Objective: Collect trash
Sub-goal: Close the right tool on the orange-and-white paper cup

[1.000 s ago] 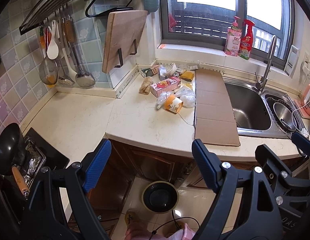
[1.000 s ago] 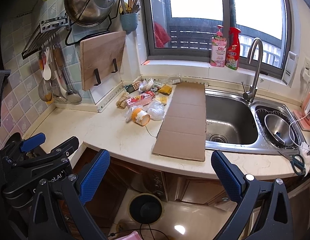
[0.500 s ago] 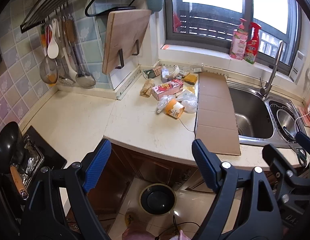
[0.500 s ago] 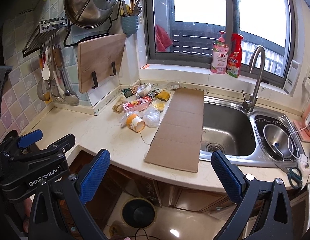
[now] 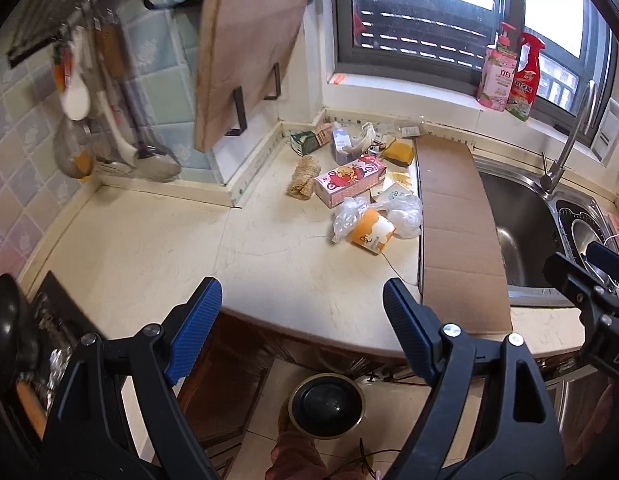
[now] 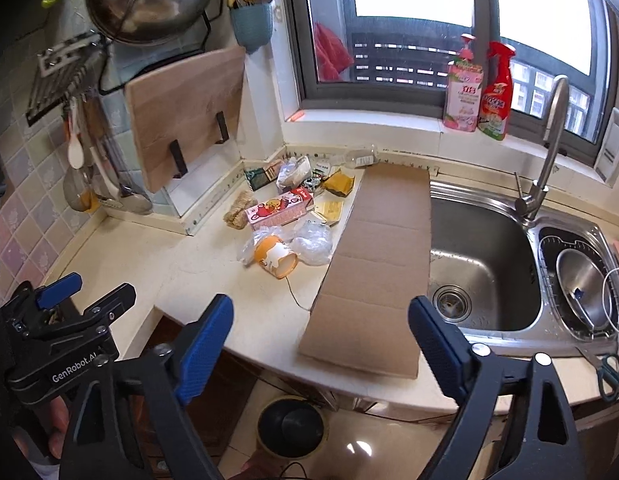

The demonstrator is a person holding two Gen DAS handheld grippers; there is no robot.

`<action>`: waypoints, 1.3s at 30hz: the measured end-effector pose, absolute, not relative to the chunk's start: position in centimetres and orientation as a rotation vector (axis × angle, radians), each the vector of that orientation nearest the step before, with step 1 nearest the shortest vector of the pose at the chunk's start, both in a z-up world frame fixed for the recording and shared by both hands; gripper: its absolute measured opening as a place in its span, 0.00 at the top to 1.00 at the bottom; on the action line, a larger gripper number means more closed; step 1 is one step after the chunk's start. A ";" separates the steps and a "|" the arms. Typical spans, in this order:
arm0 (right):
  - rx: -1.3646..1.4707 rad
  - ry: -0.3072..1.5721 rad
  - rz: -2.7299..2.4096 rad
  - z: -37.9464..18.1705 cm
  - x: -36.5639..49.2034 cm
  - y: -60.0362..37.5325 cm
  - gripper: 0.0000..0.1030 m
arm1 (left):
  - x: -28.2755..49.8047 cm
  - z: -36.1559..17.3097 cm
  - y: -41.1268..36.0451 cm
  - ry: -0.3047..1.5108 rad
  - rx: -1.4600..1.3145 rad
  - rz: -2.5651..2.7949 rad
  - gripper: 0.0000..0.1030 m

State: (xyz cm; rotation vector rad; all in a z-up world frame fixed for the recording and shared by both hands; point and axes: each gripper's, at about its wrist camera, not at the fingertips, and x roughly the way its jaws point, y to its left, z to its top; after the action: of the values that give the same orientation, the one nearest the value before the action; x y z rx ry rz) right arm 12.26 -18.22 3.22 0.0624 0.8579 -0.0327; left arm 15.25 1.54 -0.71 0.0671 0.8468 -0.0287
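"GenRobot.AI" was read in white on the left gripper's (image 6: 79,300) black body. Bottle and carton labels were illegible.

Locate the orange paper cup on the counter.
In both wrist views the orange paper cup lies on its side left of the cardboard sheet, against crumpled clear plastic, in front of the pink carton.

Matt brown cardboard sheet (image 6: 373,264) lies by the glossy steel sink (image 6: 485,248) on smooth pale stone counter (image 6: 213,280).

You've got a cutting board (image 6: 185,120) far left, sink (image 6: 481,264) right, two spray bottles (image 6: 479,92) on the sill.
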 end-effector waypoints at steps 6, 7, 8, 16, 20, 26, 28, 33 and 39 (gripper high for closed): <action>0.049 0.901 -0.022 0.5 19.5 -16.4 0.15 | 22.2 -3.6 2.7 0.910 0.069 -0.074 0.21; 0.044 0.905 -0.009 -0.1 20.5 -16.0 0.16 | 23.2 -4.1 2.9 0.920 0.071 -0.077 0.21; 0.037 0.912 0.005 -0.9 21.8 -15.6 0.16 | 24.4 -4.8 3.1 0.933 0.072 -0.078 0.21; -0.051 1.016 0.119 -9.4 31.6 -11.2 0.21 | 31.3 -11.3 5.0 1.040 0.007 -0.117 0.21; -0.121 1.041 0.141 -13.4 34.9 -9.5 0.22 | 33.6 -13.9 5.4 1.083 0.002 -0.133 0.21; -0.213 1.049 0.211 -17.4 38.7 -7.4 0.23 | 35.8 -15.9 6.2 1.141 -0.044 -0.164 0.21; -0.247 1.053 0.243 -18.6 39.6 -6.7 0.23 | 35.9 -16.0 6.5 1.148 -0.059 -0.166 0.21; -0.288 1.090 0.289 -20.6 40.0 -5.9 0.34 | 36.6 -16.2 7.2 1.152 -0.077 -0.166 0.21; -0.255 1.116 0.320 -20.9 39.4 -6.1 0.47 | 37.0 -16.3 6.8 1.154 -0.083 -0.186 0.21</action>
State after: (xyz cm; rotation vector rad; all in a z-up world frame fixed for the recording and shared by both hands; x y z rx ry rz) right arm 39.38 -6.15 -20.86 -0.2554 1.1164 0.3201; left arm 37.03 6.82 -16.28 -0.0832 1.1542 -0.1861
